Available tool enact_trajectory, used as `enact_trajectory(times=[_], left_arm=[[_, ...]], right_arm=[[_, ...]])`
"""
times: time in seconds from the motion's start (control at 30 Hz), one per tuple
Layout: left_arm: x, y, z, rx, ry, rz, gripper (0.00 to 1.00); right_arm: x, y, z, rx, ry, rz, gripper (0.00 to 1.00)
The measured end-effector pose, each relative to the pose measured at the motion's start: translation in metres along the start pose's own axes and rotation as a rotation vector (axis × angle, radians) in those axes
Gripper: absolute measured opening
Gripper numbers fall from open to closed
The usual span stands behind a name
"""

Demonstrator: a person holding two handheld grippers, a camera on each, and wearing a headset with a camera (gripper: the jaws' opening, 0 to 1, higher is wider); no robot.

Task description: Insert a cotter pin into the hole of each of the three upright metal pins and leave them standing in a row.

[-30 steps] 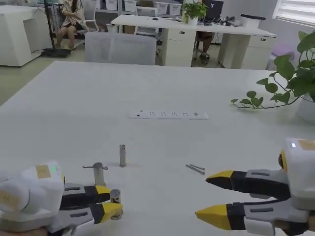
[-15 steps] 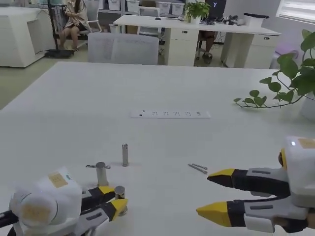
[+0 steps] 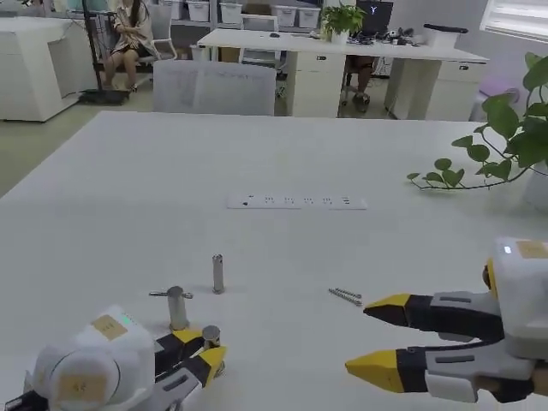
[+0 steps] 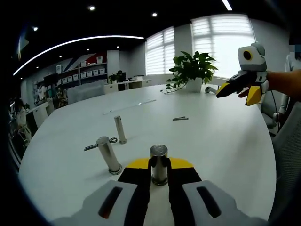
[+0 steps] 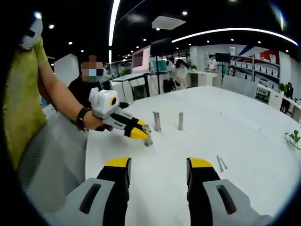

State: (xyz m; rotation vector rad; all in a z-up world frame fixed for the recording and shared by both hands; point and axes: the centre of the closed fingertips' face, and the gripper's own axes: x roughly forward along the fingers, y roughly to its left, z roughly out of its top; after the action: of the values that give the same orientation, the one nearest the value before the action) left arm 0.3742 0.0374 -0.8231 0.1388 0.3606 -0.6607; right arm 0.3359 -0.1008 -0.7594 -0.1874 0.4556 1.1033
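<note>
Three short metal pins stand on the white table [image 3: 103, 197]. The far pin [image 3: 217, 273] is bare. The middle pin [image 3: 177, 306] has a cotter pin [image 3: 159, 294] through its hole. My left gripper [image 3: 209, 348] is shut on the nearest pin [image 3: 211, 334], which stands upright on the table between the jaws [image 4: 159, 157]. Two loose cotter pins [image 3: 345, 296] lie to the right. My right gripper [image 3: 356, 338] hovers open and empty just short of them. In the right gripper view, the loose cotter pins [image 5: 220, 163] lie right of the right gripper [image 5: 158, 165].
A white power strip [image 3: 295, 202] lies across the table's middle. A potted plant [image 3: 505, 141] trails leaves over the right edge. A grey chair [image 3: 214, 86] stands at the far side, with desks and a seated person beyond.
My left gripper's body has swung down and toward me while still holding the near pin in place. The right gripper has barely moved. The head camera has tilted slightly.
</note>
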Motion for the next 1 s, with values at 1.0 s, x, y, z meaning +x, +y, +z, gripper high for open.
enact_trajectory(times=[1.0], left_arm=[[-0.110, 0.003, 0.052, -0.032, -0.165, -0.130, 0.30]], right_arm=[[0.012, -0.105, -0.012, -0.006, 0.165, -0.144, 0.36]])
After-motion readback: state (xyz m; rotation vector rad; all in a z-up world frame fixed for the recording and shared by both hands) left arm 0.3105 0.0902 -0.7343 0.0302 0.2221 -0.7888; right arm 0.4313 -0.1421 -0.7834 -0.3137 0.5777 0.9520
